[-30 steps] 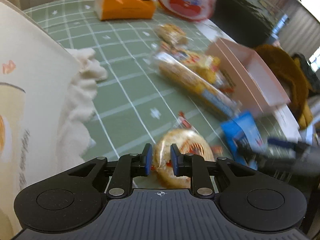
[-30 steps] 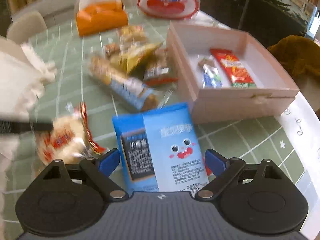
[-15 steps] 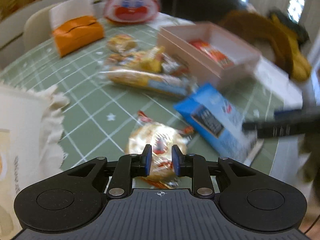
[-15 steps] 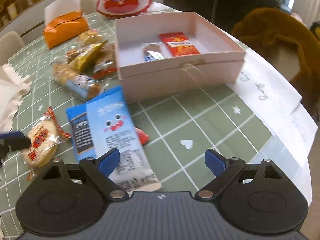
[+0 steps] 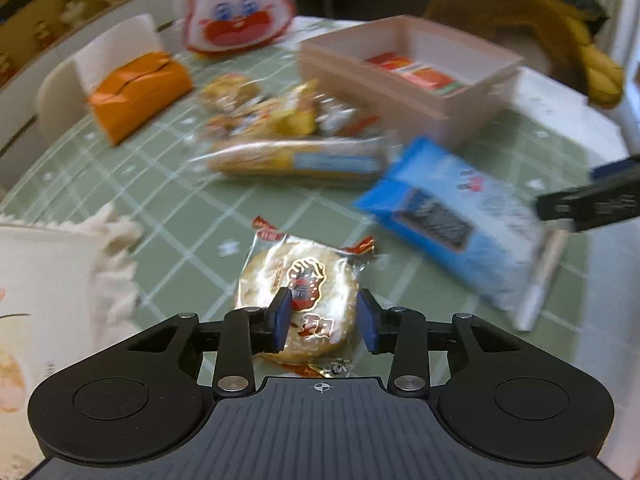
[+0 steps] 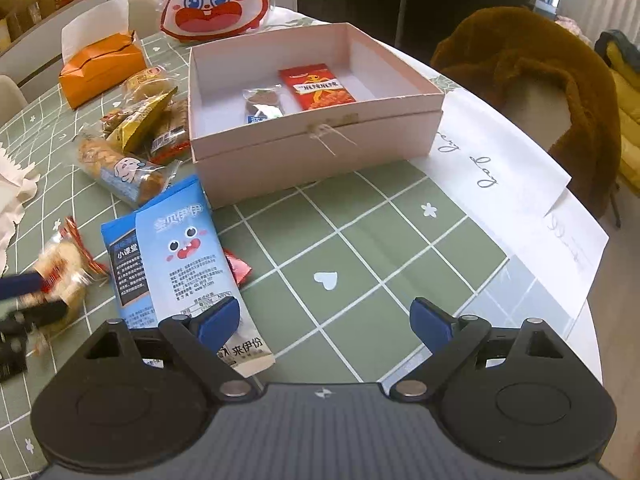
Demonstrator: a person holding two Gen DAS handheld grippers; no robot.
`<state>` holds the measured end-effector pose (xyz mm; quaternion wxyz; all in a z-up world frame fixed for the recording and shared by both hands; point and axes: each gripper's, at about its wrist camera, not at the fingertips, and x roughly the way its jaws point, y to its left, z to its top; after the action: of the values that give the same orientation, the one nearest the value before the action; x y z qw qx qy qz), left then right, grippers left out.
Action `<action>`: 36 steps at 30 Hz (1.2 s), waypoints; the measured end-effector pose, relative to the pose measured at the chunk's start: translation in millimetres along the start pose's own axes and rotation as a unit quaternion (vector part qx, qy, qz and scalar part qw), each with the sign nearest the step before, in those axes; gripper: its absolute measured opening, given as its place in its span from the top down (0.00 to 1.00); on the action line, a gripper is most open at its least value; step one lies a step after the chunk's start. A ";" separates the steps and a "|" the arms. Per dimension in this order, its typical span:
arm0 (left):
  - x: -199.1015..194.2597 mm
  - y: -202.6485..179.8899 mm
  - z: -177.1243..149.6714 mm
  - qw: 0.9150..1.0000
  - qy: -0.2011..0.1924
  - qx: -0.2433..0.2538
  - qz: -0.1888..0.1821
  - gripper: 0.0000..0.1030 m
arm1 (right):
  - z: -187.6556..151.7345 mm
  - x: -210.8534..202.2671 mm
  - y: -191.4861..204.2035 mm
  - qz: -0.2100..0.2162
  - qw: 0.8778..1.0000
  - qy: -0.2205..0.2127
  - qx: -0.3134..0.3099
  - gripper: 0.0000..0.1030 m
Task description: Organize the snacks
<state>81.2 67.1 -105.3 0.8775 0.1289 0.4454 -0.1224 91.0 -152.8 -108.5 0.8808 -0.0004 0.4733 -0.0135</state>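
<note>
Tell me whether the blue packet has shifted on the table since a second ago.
Cannot tell. The blue packet lies beside the pink box as before; the camera moved, and any shift against the box is too small to judge.

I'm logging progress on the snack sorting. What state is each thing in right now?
Pink box: open, lid off, two snacks inside.
Red packet: flat in the box.
Rice cracker: sealed, lying on the table between the left gripper's pads.
Blue pouch: sealed, flat on the table.
Left gripper: open, jaws have just been opening.
Right gripper: wide open, empty.
</note>
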 end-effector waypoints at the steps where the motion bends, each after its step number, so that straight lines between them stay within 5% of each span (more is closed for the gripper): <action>1: 1.1 5.1 0.4 1.000 -0.003 -0.002 -0.004 0.58 | -0.9 0.7 -0.3 0.000 1.000 0.002 0.001 0.10; 11: 17.2 43.3 18.1 0.996 -0.015 -0.087 -0.011 0.50 | -5.5 2.2 2.8 0.012 1.000 0.015 -0.003 0.10; 18: 17.8 44.0 19.4 0.995 -0.014 -0.089 -0.046 0.44 | -6.4 6.2 6.7 0.068 0.997 0.042 0.024 0.10; 23: 15.7 46.7 15.5 0.995 -0.013 -0.089 -0.030 0.45 | 1.2 13.4 28.9 0.111 0.992 0.053 0.025 0.10; 29: 16.4 53.1 13.9 0.995 -0.010 -0.097 -0.008 0.41 | 10.9 -0.4 43.3 0.075 0.996 -0.004 -0.036 0.10; 36: 24.2 59.2 20.7 0.993 -0.017 -0.114 -0.002 0.41 | 16.1 8.5 -5.0 0.028 0.999 0.000 0.016 0.10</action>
<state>130.1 113.2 -106.2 0.8937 0.0250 0.4417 -0.0749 109.0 -158.3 -106.6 0.8805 0.0270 0.4733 0.0040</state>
